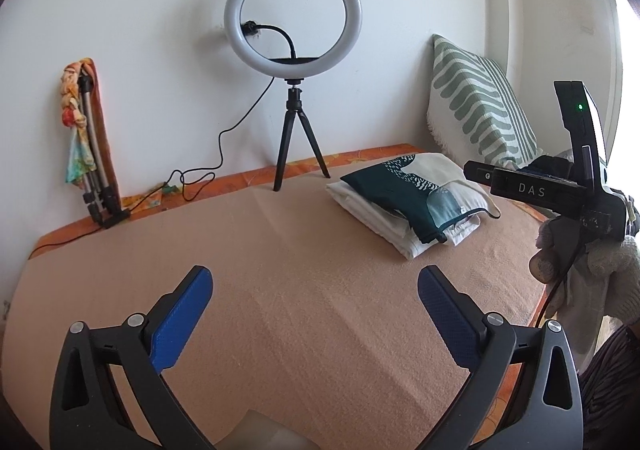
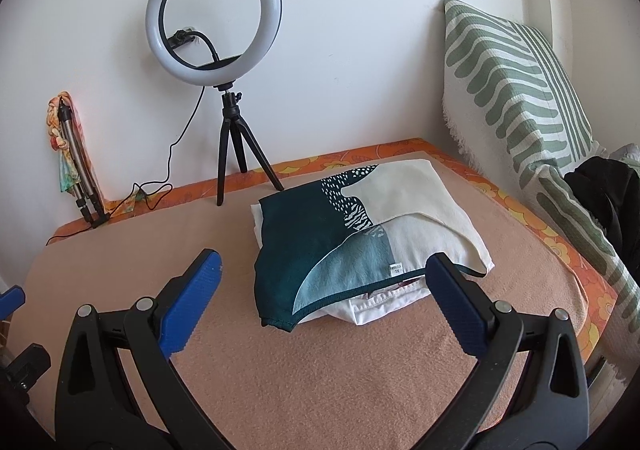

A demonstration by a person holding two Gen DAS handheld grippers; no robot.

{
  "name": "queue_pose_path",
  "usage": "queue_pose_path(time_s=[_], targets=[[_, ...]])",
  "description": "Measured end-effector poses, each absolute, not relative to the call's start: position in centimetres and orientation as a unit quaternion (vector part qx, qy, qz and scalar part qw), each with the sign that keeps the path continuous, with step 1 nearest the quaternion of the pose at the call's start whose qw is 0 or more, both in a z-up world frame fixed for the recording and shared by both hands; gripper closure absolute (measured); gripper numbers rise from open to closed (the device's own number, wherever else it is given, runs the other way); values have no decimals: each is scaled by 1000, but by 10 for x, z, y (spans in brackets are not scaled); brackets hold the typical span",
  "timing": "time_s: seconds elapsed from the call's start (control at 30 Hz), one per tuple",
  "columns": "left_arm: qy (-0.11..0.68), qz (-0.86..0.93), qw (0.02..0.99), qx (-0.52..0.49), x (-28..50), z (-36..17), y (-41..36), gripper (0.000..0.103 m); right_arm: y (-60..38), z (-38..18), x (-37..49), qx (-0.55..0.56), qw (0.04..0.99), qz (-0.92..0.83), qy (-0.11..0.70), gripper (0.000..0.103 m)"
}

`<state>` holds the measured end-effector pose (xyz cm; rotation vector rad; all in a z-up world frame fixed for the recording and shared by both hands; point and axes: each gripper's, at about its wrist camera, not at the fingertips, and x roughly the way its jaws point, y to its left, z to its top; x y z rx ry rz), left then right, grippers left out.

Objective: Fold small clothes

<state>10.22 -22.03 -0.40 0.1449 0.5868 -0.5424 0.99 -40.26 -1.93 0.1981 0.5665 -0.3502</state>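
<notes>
Folded small clothes stacked on a peach blanket, both grippers empty.

Left gripper [image 1: 315, 282]: jaws spread wide, blue pads clear of the blanket [image 1: 280, 270], nothing between them. Right gripper [image 2: 324, 270]: jaws spread, hanging just in front of the stack, holding nothing; its right pad overlaps the stack's near edge in view, contact cannot be told. Stack: folded teal-and-cream printed garment [image 2: 340, 234] lying on top of folded white garment [image 2: 376, 302], toward the far right of the blanket. Behind: ring light [image 2: 214, 16] on black tripod, folded tripod [image 1: 94, 154] against the wall at left, green-striped pillow [image 2: 516, 90] leaning at right.
</notes>
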Motion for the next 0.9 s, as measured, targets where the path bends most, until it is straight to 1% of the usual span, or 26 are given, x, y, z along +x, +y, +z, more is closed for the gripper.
queue_pose_path(time_s=[0.9], targets=[[300, -272, 912, 64, 103, -6, -219, 1, -399, -25, 13, 98, 940, -172, 279, 0]])
